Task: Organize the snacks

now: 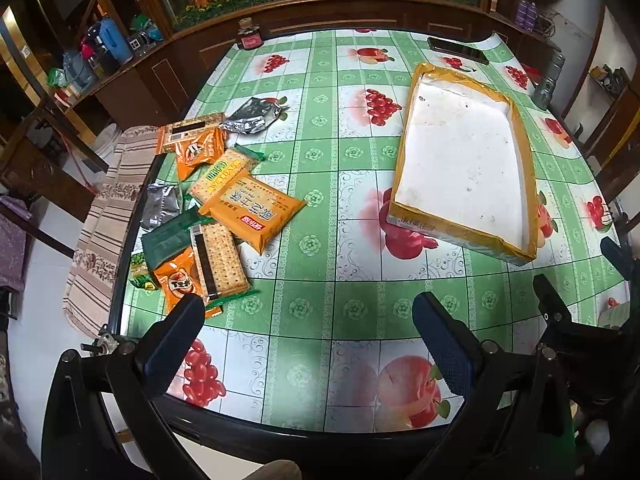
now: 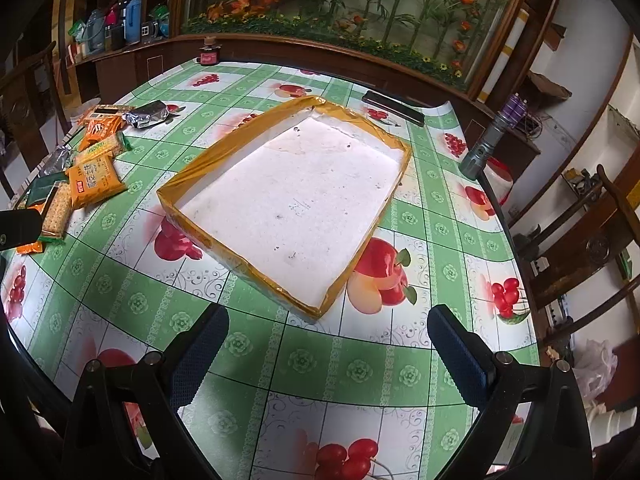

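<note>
1. Left tongs (image 1: 308, 344): released, spread wide, nothing between the pads. They hang above the near edge of the bench (image 1: 320, 152), tilted down, with the left pad over the bottom end of the snack pile; judged ready for a first pick.
2. Right tongs (image 2: 328, 352): released, equally wide, empty. They hover over bare cloth at the bottom of the right wrist view, aimed at the near corner of the tray (image 2: 240, 258).
3. Snack pile (image 1: 208, 208): left side of the left wrist view, near the bench's left edge. Loose overlapping packets: an orange biscuit pack (image 1: 251, 213) on top at centre, a clear-wrapped cracker pack (image 1: 218, 264) nearest the left pad, small orange sachets, green packets, and two silver foil bags (image 1: 252, 118) toward the far end.
4. Tray: shallow box, white floor, yellow taped rim, empty; right of centre in the left wrist view, well apart from the pile. Judged the destination, set within the right tongs' reach.
5. Incidentals, far bench edge: dark phone (image 1: 458, 50), small red-labelled jar (image 1: 250, 34), grey flashlight (image 1: 548, 80) at upper right.
6. Progress: judged not begun; no snack lies in the tray.
</note>
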